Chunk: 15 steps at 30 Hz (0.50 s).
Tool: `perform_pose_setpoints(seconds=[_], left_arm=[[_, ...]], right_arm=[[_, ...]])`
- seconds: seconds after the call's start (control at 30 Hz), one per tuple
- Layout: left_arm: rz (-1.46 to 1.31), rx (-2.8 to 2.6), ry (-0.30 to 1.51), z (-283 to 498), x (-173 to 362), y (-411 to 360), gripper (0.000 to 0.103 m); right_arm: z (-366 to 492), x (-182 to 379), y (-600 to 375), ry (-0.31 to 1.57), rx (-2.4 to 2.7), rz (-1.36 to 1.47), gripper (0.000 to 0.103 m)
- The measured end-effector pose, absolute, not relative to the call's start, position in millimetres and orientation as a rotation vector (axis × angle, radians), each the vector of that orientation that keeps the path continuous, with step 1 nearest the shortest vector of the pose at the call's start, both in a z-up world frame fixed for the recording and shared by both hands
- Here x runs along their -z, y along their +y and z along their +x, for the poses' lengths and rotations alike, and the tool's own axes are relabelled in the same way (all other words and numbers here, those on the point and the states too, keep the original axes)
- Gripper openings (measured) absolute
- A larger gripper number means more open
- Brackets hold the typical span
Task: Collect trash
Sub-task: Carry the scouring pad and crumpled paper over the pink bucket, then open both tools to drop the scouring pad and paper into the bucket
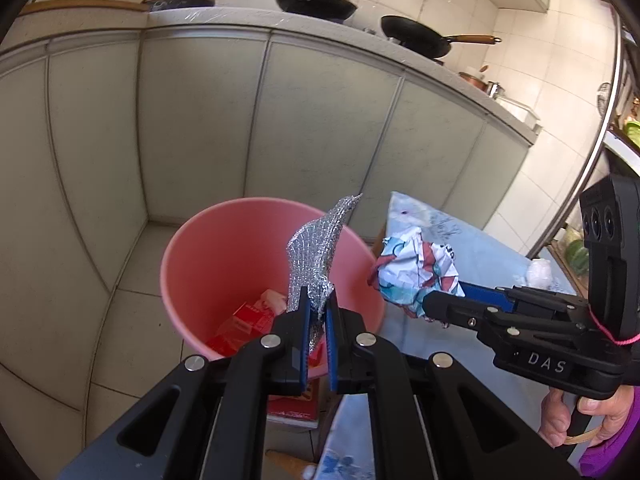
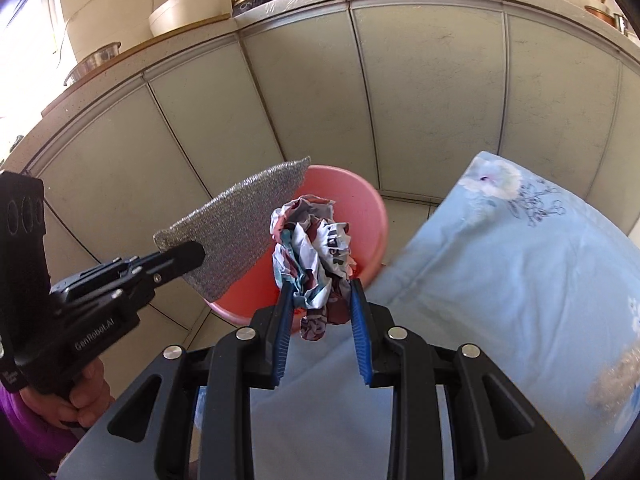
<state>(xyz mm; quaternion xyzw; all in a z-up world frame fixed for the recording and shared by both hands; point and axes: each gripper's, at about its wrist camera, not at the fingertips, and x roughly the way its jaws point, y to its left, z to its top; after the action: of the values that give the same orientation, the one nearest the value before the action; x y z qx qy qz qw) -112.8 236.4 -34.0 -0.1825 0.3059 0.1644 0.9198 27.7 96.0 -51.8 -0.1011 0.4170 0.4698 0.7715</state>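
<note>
A pink bin (image 1: 224,256) stands on the tiled floor by the cabinets, with red packaging (image 1: 244,324) in its bottom. My left gripper (image 1: 316,300) is shut on a silver mesh scouring cloth (image 1: 316,248) and holds it over the bin's near rim. My right gripper (image 2: 320,284) is shut on a crumpled printed wrapper (image 2: 312,248), just in front of the bin (image 2: 360,204). In the left wrist view that wrapper (image 1: 412,272) hangs at the bin's right edge, in the right gripper (image 1: 430,300). The right wrist view shows the cloth (image 2: 240,228) over the bin's left side, pinched by the left gripper (image 2: 192,254).
A table with a light blue flowered cloth (image 2: 500,280) lies right of the bin. Grey cabinet doors (image 1: 200,120) stand behind it, and pans (image 1: 416,38) sit on the counter above. A person's hand (image 1: 580,416) grips the right handle. A metal rack (image 1: 592,160) rises at far right.
</note>
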Motion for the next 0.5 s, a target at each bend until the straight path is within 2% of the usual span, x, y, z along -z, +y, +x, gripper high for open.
perform_pose_setpoints(seconds=[0.5], left_arm=[[-0.382,-0.446,0.688,-106.4,59.1,252.1,0.006]], right_arm=[[30.6,77.3,146.1,0.958,-1.029,-0.295,0.028]])
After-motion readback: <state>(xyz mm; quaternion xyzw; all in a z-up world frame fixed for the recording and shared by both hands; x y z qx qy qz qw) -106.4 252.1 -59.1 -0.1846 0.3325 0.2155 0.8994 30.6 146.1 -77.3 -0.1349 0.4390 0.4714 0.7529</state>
